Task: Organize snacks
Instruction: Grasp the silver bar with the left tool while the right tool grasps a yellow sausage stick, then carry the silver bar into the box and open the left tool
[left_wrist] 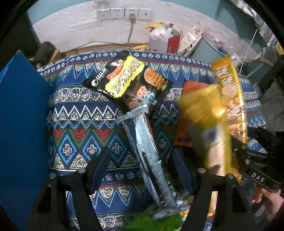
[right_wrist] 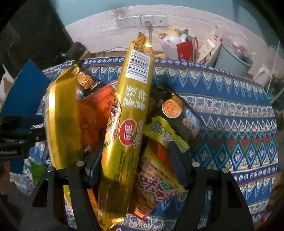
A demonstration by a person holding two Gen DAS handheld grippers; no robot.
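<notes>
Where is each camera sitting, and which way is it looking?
Left wrist: on the left gripper, looking down its fingers at a black-and-yellow snack bag on the patterned cloth; a hand shows at the lower right.
Right wrist: on the right gripper, looking down at a long gold packet between its fingers.
Both share: the cloth, the wall sockets and the blue board.

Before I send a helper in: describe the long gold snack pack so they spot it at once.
On the blue patterned cloth, atop the snack pile, the gold snack pack stands between the right gripper fingers. Alone there, it shows a white barcode and a red oval logo.
</notes>
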